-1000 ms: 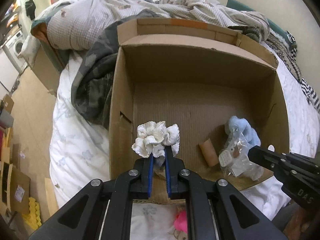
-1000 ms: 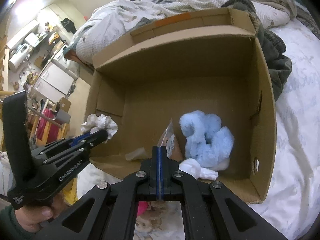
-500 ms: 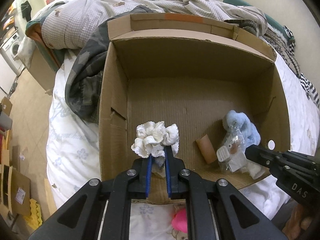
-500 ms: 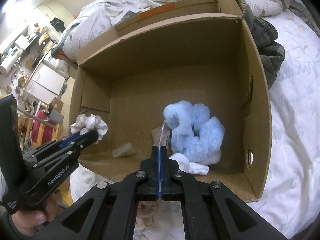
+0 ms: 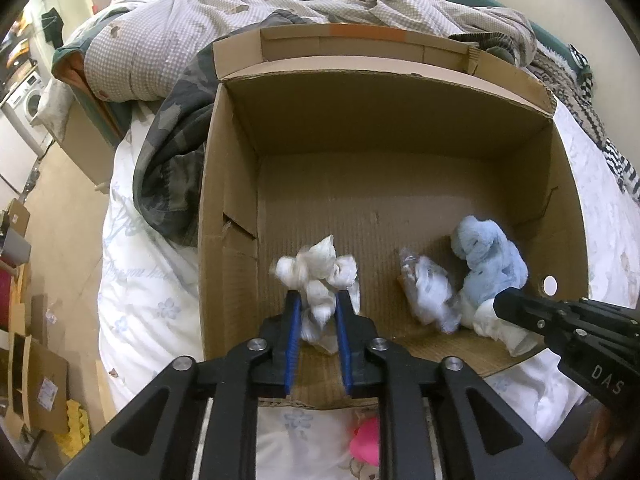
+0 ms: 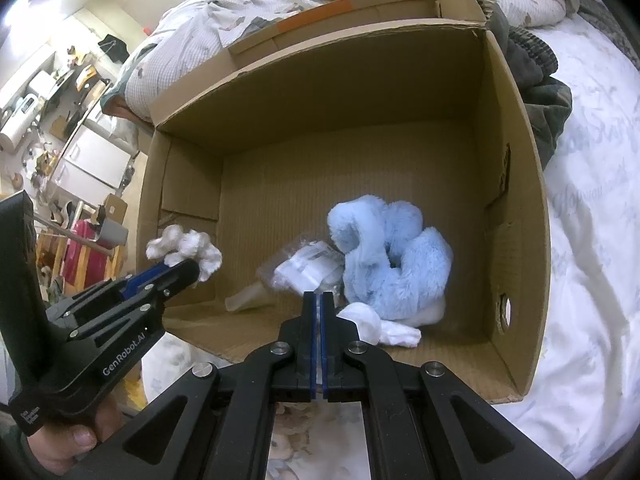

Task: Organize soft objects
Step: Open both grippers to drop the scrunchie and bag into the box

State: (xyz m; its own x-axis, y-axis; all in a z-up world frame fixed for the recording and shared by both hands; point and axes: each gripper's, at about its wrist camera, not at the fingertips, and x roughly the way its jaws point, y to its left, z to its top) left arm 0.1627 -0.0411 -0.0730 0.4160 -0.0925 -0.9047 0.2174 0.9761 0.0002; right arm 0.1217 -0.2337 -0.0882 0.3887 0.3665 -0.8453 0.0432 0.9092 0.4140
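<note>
The left gripper [image 5: 316, 308] has its fingers apart, with a white fluffy scrunchie [image 5: 318, 276] loose between them, low in the middle of the frame over the cardboard box [image 5: 228, 184]. The right gripper [image 6: 319, 304] is pinched together on nothing, near the blue plush toy [image 6: 390, 256] and plastic bag [image 6: 308, 266] lying in the box.

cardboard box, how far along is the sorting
Done: a fluffy light blue plush toy and a clear plastic bag of white items lie in the brown cardboard box. In hand: the left gripper, jaws open, has a white ruffled fabric bundle between them. Left: a pink soft toy outside on the bed.
</note>
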